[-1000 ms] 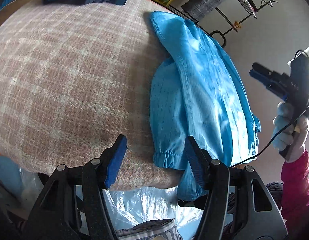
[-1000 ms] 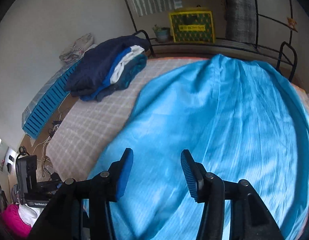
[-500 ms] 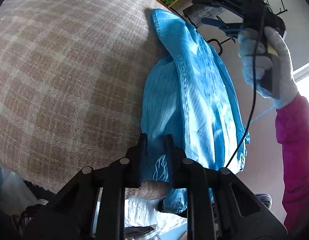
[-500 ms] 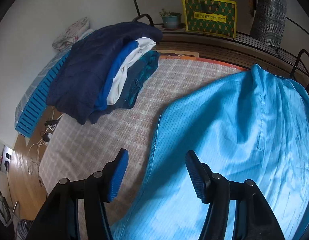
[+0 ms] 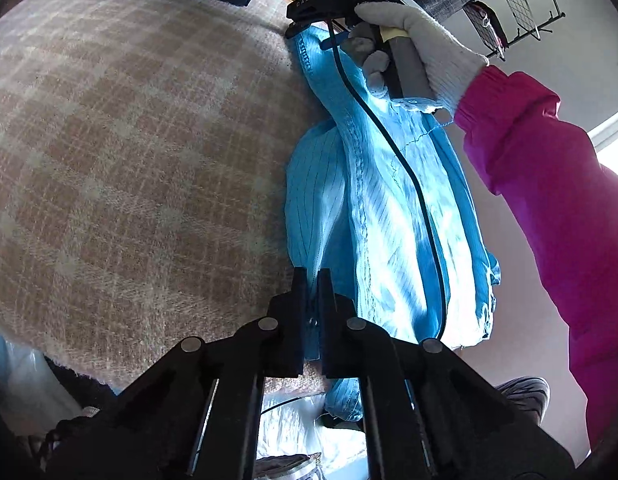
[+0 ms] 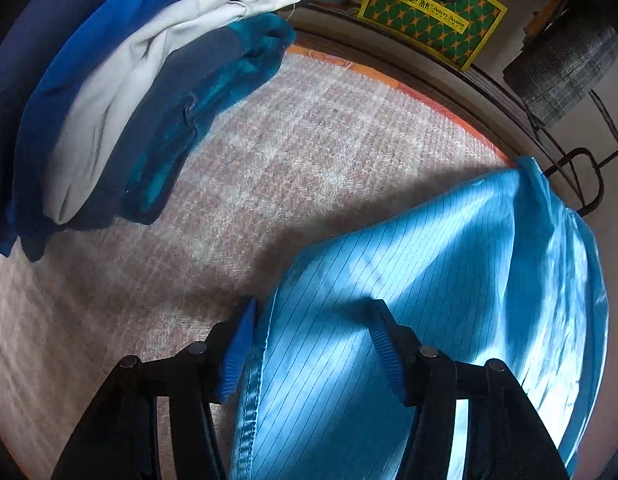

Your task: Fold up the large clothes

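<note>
My left gripper is clamped on the near edge of the light blue garment, its two black fingers pressed together with a strip of the striped cloth pinched between them. From that grip the garment runs away ahead and to the right, lying in a long bunched band along the right side of the plaid blanket, with its lower end drooping over the blanket's edge just right of the fingers. Far ahead, at the garment's other end, I see my right gripper in a white-gloved hand, a black cable trailing back from it across the cloth. Through the right wrist view, my right gripper stands wide apart, blue pads either side of the garment's stitched hem, the cloth lying between and beyond the right finger. Ahead and to the left of it sits a stack of folded clothes; a green and yellow box stands far ahead.
</note>
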Demonstrator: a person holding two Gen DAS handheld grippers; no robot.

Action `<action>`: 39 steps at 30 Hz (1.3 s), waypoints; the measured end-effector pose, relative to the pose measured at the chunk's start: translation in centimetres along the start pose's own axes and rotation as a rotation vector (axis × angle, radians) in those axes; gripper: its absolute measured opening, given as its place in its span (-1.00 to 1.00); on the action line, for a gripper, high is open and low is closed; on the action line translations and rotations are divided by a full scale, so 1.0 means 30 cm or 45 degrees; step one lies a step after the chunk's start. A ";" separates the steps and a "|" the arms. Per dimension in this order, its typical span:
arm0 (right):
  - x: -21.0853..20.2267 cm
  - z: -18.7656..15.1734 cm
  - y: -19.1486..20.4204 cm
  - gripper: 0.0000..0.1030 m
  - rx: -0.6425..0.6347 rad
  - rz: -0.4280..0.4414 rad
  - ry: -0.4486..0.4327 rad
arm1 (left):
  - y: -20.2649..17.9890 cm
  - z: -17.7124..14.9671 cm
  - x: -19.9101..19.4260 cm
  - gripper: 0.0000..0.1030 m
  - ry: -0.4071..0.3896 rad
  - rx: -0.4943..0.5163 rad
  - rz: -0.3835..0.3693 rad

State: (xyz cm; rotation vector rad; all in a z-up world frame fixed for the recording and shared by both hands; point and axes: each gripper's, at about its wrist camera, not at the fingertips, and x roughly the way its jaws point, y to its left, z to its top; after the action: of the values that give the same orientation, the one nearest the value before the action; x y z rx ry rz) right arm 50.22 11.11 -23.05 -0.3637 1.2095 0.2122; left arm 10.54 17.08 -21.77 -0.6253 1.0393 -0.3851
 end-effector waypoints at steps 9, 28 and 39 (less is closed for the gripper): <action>-0.148 0.008 -0.150 -0.99 0.231 0.245 -0.185 | 0.023 -0.038 -0.088 -1.00 -0.065 0.048 0.001; -0.197 -0.067 -0.222 -0.37 0.415 0.523 -0.258 | 0.029 -0.018 -0.148 -0.91 -0.116 0.024 0.087; -0.548 -0.700 -0.550 -0.22 0.514 0.533 -0.316 | -0.043 -0.059 -0.092 -0.31 -0.021 0.035 0.017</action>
State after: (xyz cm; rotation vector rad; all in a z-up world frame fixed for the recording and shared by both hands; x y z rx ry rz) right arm 32.07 -11.64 -11.40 0.2662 1.0407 0.3539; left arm 7.68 17.14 -19.70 -0.5958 1.0203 -0.3815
